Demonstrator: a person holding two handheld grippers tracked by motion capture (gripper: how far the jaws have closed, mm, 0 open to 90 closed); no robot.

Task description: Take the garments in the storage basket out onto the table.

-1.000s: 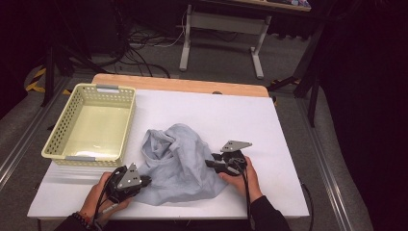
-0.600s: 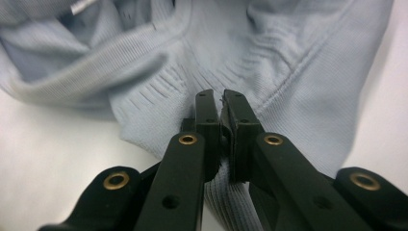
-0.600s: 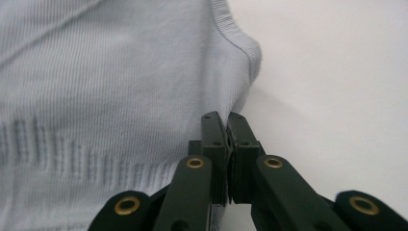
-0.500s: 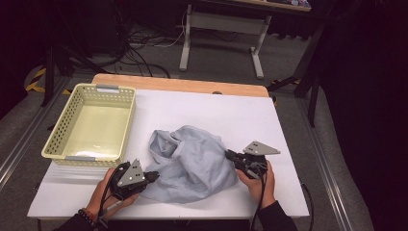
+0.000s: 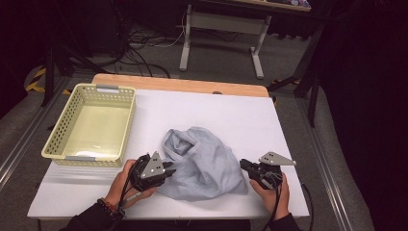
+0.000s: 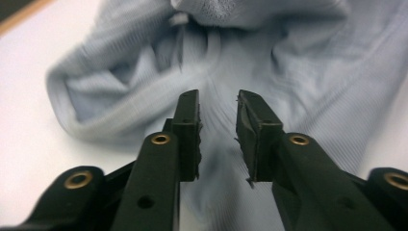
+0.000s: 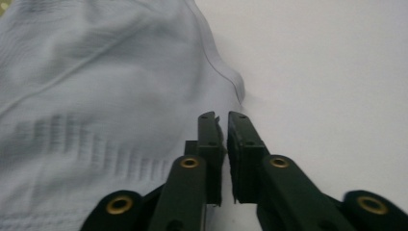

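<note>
Two grippers, one garment (image 5: 204,161), one basket (image 5: 91,125).

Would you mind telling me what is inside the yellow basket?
The yellow basket shows a bare floor in the high view, with nothing lying in it; its near wall hides a thin strip of that floor. The grey shirt lies outside on the table.
</note>
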